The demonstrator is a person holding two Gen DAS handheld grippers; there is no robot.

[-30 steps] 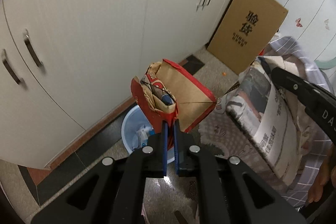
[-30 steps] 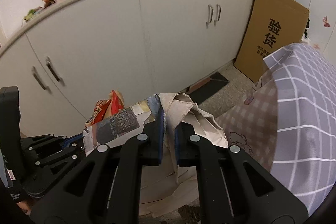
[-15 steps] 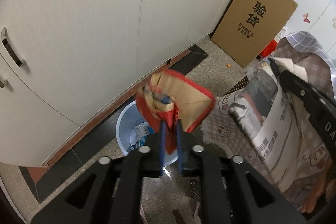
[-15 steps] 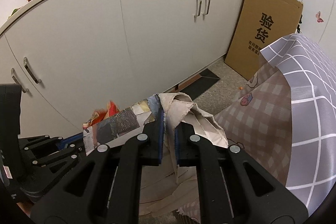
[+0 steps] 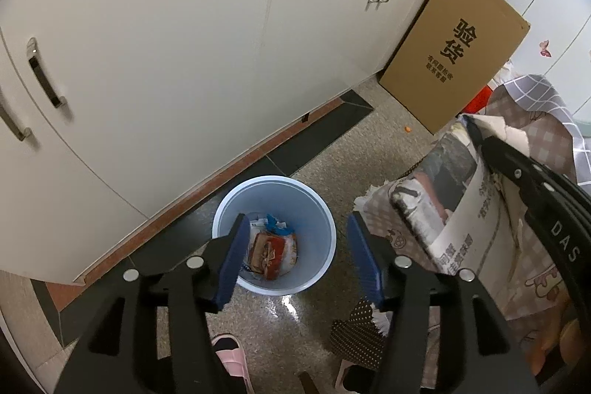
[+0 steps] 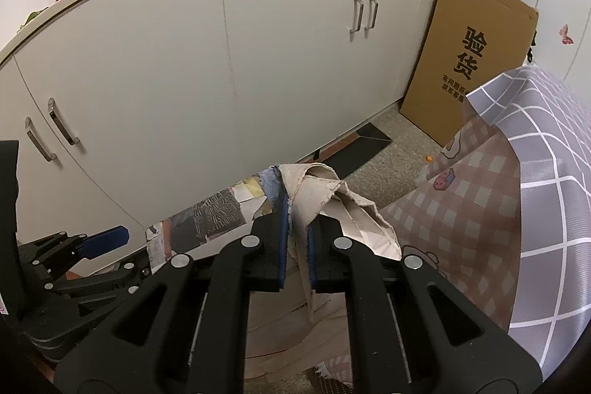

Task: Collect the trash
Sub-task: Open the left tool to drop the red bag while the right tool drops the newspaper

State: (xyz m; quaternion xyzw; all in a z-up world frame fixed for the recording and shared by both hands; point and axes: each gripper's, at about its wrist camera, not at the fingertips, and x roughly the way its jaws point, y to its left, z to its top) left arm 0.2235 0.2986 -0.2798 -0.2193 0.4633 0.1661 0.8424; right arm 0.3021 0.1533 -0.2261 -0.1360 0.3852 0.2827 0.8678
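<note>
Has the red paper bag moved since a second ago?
Yes. The red paper bag has dropped from the left tool, whose jaws have just been opening, into the blue bin by the white cabinet.

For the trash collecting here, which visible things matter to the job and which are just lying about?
Job:
- round light-blue plastic bin
- red-and-brown paper bag lying inside it
- crumpled newspaper bundle clamped in the right gripper
- left gripper, open and empty

Lying about:
- flat brown cardboard box
- pink slipper
- white cabinet doors

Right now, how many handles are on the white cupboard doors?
4: two side by side on the left doors, two together on the right doors. More may be hidden out of view.
</note>
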